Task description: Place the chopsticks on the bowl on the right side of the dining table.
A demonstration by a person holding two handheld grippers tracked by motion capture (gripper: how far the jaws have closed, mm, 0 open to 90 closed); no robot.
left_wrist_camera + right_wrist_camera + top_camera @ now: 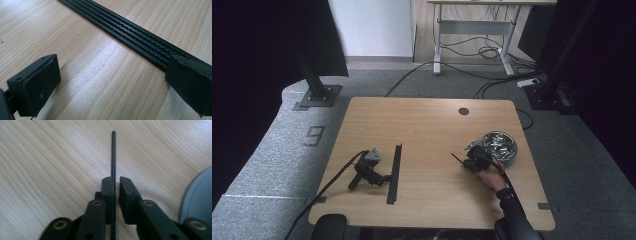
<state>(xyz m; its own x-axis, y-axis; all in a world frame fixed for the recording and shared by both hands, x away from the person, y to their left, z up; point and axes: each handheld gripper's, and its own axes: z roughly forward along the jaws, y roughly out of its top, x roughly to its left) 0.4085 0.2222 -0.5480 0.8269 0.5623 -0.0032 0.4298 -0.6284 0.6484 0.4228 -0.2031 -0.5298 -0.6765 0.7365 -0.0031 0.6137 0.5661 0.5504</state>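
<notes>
Two grippers on a wooden table [427,125]: left gripper [388,178], lying unheld with jaws spread, touches a black ribbed strip [394,173]; right gripper [460,161], hand-held, pinches a thin black rod [113,155] beside a metal bowl [501,146].

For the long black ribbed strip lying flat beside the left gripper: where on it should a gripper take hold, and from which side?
Judging by its pose, take the black strip across its narrow width near the end closest to the left gripper, coming down from above. It lies flat on the table and is long and thin, so only its two long edges offer opposing faces. The left gripper's jaws stand wide apart, one already overlapping the strip's edge.
</notes>
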